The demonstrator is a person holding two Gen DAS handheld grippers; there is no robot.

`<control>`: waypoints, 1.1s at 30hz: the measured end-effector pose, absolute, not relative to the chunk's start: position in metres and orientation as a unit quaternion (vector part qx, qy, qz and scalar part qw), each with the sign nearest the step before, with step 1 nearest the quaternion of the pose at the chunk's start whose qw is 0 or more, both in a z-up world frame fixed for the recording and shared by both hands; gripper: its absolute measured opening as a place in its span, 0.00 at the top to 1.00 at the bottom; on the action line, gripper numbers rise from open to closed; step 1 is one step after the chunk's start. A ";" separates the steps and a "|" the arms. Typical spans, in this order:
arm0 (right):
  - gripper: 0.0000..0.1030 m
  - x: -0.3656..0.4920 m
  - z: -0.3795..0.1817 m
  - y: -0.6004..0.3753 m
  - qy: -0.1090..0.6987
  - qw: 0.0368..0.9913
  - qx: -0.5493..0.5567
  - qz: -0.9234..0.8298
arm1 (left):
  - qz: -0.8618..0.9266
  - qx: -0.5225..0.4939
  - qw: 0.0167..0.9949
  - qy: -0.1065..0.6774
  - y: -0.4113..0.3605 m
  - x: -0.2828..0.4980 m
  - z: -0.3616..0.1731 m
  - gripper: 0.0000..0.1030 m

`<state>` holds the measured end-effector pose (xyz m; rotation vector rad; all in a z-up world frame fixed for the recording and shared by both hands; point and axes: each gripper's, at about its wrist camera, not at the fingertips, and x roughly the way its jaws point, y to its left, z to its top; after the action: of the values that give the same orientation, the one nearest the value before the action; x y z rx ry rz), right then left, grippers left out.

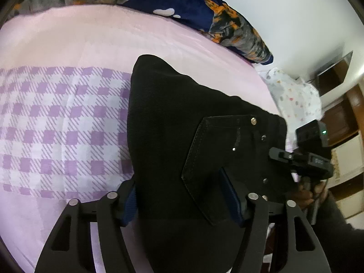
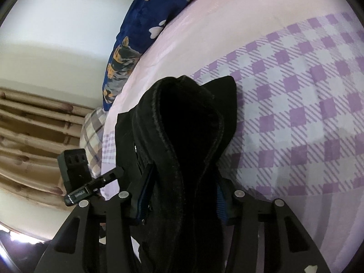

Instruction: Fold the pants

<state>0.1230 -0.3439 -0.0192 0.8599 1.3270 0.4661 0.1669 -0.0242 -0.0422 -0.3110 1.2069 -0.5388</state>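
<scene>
Both grippers are clamped on the black pants (image 1: 182,118), which hang bunched above the bed sheet (image 1: 68,118); the left gripper (image 1: 184,200) has the cloth pressed between its blue-padded fingers (image 1: 232,195), and the right gripper (image 2: 179,195) likewise pinches a thick roll of fabric between its own.

Only the left wrist view shows the back pocket (image 1: 216,159) with its metal rivets, and beyond the pants' right edge the right gripper's body with a small green light; a white dotted cloth (image 1: 293,95) lies past that edge, near brown wooden furniture (image 1: 341,118).

Only the right wrist view shows the rolled hem-like loop of the pants rising away from the sheet, the left gripper's body to the pants' left, a plaid pillow (image 2: 93,132) and tan curtains (image 2: 34,136) beyond.

Both views show the blue dog-print blanket (image 1: 182,2) past the pants at the sheet's far edge.
</scene>
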 end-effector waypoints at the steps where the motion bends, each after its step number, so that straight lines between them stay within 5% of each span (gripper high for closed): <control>1: 0.59 0.123 -0.019 -0.343 0.591 0.681 0.382 0.202 | -0.245 -0.136 0.782 0.557 -0.025 0.166 -0.042 0.45; 19: 0.76 0.117 0.009 -0.323 0.567 0.723 0.370 0.135 | -0.182 -0.080 0.803 0.562 -0.031 0.158 -0.029 0.83; 33: 0.77 0.129 0.036 -0.283 0.561 0.728 0.358 0.164 | -0.168 -0.071 0.828 0.530 0.007 0.132 0.005 0.87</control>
<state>0.1286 -0.2834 0.0360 0.7891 1.2373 0.3607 0.1316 0.0071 0.0053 -0.1507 1.1249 -0.3575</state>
